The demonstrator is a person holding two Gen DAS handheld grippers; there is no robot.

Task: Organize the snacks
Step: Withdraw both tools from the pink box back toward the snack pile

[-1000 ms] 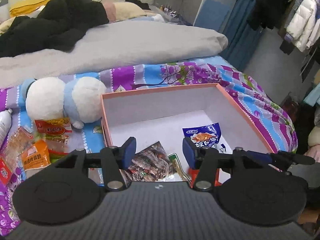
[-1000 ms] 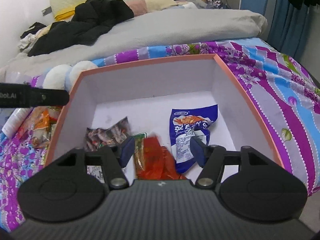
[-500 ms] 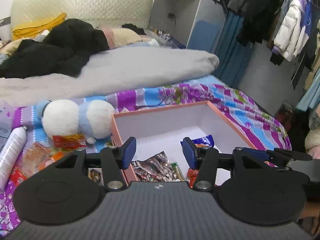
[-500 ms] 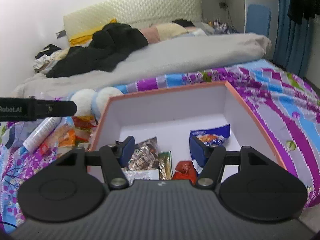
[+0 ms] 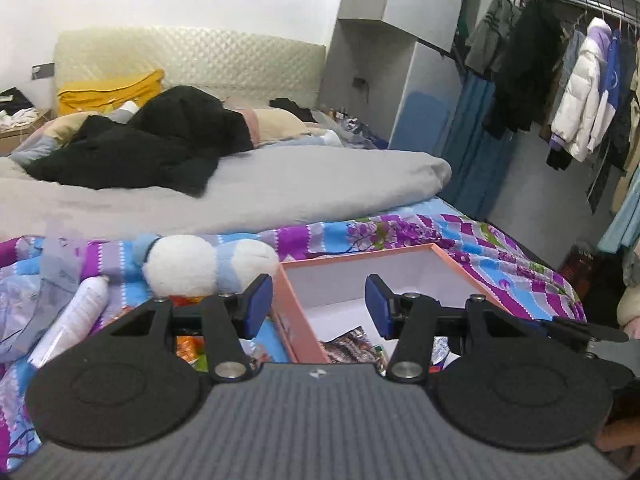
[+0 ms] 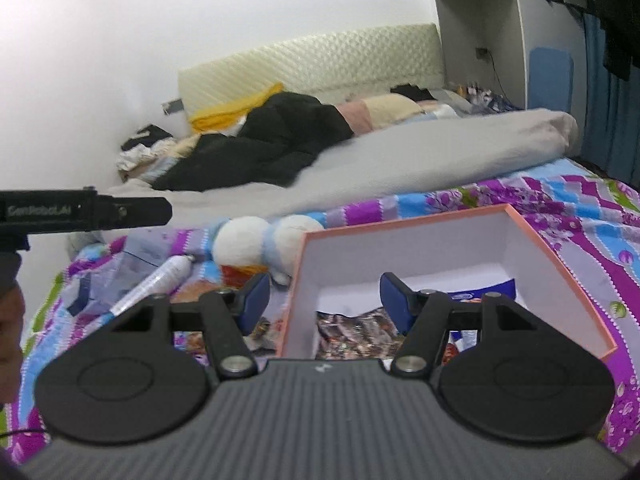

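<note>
An orange-rimmed box with a white inside [image 5: 372, 276] [image 6: 440, 248] lies on the patterned bedspread. It holds several snack packets: a dark patterned one [image 5: 352, 346] [image 6: 356, 328] and a blue one [image 6: 486, 290]. More loose snack packets [image 5: 186, 346] [image 6: 240, 270] lie left of the box. My left gripper [image 5: 319, 306] is open and empty, raised above the box's left wall. My right gripper [image 6: 326, 300] is open and empty, also over the left wall.
A white and blue plush toy [image 5: 208, 266] [image 6: 268, 240] lies beside the box's far left corner. A white tube [image 5: 70, 324] [image 6: 154, 284] lies further left. A grey duvet [image 5: 240, 188] and dark clothes cover the bed behind. Hanging coats [image 5: 580, 112] are at the right.
Both grippers have risen and pulled back from inside the box, tilting up so more of the room shows. Both stay open and empty; the packets remain in the box.
</note>
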